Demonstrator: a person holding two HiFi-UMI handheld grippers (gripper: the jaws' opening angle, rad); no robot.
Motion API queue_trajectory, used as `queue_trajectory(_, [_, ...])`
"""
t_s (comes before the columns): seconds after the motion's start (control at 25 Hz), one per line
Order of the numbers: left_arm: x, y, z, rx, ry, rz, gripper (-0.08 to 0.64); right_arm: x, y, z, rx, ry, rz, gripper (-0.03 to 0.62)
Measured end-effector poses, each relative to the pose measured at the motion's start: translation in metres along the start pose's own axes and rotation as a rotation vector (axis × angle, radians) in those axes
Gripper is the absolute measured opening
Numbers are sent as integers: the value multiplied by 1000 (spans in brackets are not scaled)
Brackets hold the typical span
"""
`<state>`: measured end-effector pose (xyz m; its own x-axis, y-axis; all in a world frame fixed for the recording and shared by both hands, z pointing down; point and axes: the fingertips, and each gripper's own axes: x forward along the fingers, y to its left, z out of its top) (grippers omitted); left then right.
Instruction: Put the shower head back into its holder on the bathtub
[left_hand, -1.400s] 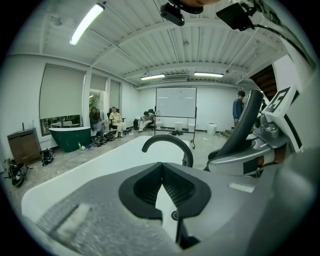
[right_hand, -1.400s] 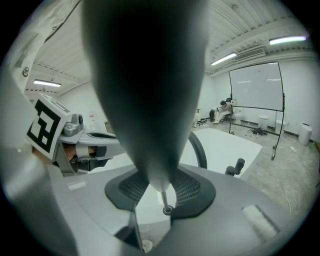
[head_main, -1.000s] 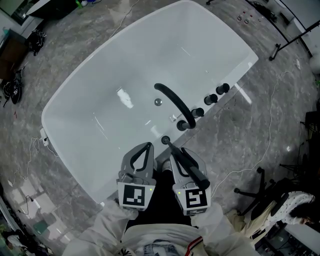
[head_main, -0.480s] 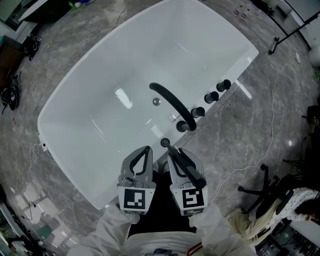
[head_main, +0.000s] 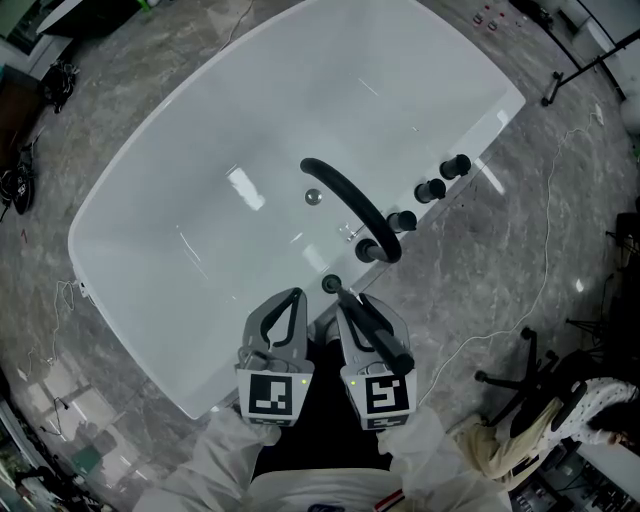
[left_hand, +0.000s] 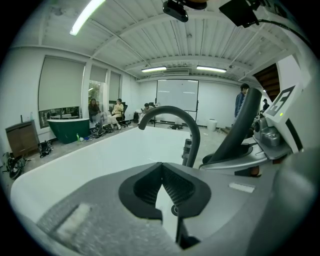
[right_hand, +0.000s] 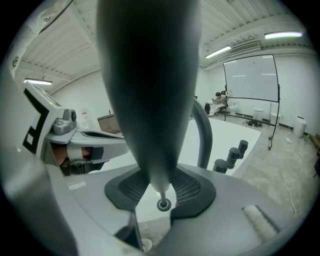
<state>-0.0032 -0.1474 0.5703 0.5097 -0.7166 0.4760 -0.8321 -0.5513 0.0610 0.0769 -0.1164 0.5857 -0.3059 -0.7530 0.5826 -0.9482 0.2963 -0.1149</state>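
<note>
Shower head (head_main: 378, 335) first: a dark, tapering wand clamped in my right hand-held gripper (head_main: 352, 305), its thick end back toward me at 5 o'clock and its narrow tip aimed to 11 o'clock. The right gripper view shows both pads closed on the wand's lower shaft, with the slim tip poking out past them. My left hand-held gripper (head_main: 292, 300) hangs just beside it at 9 o'clock, jaws closed tip to tip on nothing.

The wand looks stiff and smooth, so I judge it slippery and liable to swing about the pads, since most of its bulk sits behind the grip. It seems light enough for one gripper. The thicker shaft is the place to hold, which leaves the tapered end free to enter the socket.

Just beyond the tip, at 12 o'clock, is the holder (head_main: 331, 284), a small dark ring on the bathtub (head_main: 160, 340) rim; tip and ring are near but apart. Farther on at 1 o'clock the curved black spout (head_main: 345, 200) arches over the basin, and three black knobs (head_main: 432, 190) line the rim toward 2 o'clock.
</note>
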Motion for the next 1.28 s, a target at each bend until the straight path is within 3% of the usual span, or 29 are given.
queue_trajectory(1.28, [25, 11, -43, -57, 54, -4, -8, 59, 7, -61, -37, 113, 28, 138])
